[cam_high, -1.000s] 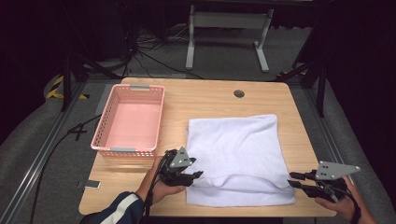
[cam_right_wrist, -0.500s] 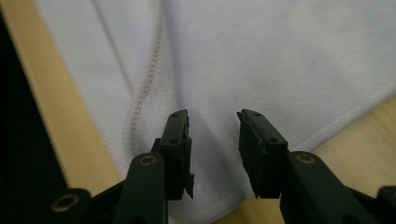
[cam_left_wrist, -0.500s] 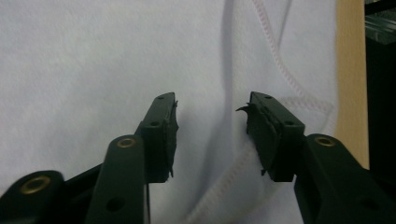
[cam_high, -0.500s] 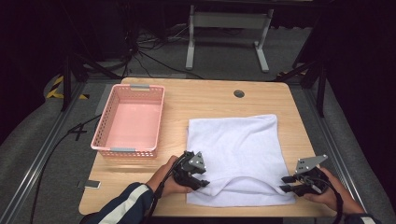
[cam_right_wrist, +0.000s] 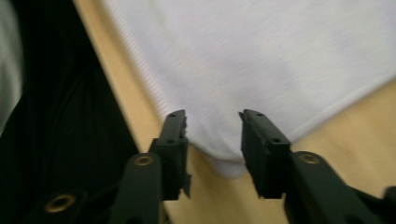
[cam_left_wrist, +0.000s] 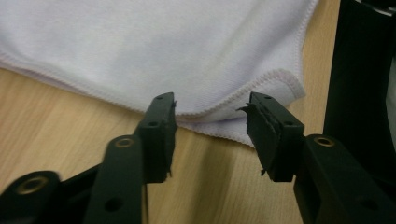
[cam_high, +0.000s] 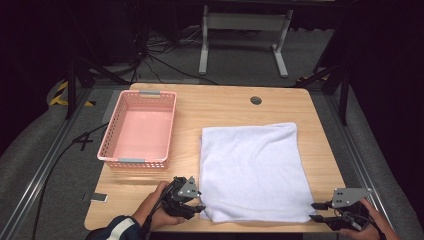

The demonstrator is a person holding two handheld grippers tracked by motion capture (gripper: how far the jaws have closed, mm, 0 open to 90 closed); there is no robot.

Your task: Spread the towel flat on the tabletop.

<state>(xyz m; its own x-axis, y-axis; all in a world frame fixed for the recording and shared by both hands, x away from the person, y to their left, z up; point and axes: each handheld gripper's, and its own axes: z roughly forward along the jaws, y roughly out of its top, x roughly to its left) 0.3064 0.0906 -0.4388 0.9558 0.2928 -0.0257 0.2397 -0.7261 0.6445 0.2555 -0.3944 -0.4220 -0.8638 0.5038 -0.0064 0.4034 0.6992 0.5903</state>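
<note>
Folded white terry towel (cam_high: 252, 170) flat on light wooden table (cam_high: 225, 107), right of pink plastic basket (cam_high: 138, 128); left gripper (cam_left_wrist: 212, 112) and right gripper (cam_right_wrist: 213, 122) part-open at near corners, just been opening, gripping nothing.

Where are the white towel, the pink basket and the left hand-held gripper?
white towel (cam_high: 252, 170), high view, middle of the cloth.
pink basket (cam_high: 111, 137), high view, left wall.
left hand-held gripper (cam_left_wrist: 212, 112), left gripper view, between the jaw tips.

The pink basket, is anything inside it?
No: the pink basket shows a bare pink floor. Its near wall hides a thin strip of that floor. The white towel lies beside it.
</note>
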